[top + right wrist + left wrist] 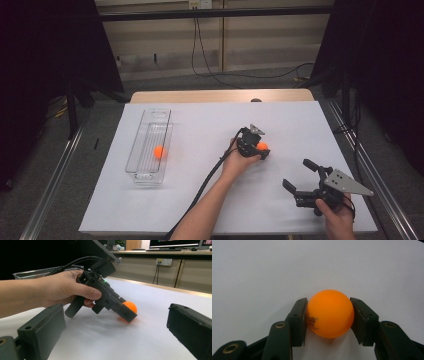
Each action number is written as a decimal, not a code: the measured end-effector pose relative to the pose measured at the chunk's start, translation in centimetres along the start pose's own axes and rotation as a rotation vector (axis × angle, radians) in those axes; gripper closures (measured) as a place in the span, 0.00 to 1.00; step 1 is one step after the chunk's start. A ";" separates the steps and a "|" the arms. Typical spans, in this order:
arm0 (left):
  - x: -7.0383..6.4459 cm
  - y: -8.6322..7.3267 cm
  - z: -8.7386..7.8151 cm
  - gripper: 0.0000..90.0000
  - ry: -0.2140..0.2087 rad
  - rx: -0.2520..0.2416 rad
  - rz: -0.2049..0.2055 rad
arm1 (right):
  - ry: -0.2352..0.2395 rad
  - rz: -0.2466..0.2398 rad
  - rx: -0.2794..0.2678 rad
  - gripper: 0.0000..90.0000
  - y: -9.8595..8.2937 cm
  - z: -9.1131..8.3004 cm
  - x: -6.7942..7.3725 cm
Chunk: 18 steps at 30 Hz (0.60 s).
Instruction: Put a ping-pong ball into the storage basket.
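Hiding most of the orange ball [262,146], left claw [260,150] grips it.

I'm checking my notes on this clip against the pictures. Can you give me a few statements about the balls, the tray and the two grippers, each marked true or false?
1. The left gripper has its jaws closed on an orange ball. True.
2. The right gripper also holds a ball. False: its jaws stand wide apart with nothing between them.
3. A second orange ball lies inside the clear tray. True.
4. The tray sits on the right side of the table. False: it is on the left part of the white table.
5. The held ball is raised high above the table. False: in the right gripper view it is at the surface, a shadow right beneath it.
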<state>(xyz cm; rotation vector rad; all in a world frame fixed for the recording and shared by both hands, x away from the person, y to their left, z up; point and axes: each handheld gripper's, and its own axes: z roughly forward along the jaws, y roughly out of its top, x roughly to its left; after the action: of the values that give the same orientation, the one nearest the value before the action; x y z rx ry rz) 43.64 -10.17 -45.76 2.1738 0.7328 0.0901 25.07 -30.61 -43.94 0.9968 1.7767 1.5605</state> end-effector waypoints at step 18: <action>0.0 -1.0 -2.9 0.57 -0.067 0.009 0.041 | -0.002 -0.002 0.002 0.02 0.0 0.1 0.0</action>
<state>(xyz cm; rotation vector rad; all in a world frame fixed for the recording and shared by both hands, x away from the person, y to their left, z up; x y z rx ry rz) 42.28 -7.75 -44.57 2.1905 0.6520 0.0354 25.14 -30.52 -43.96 0.9975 1.7777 1.5560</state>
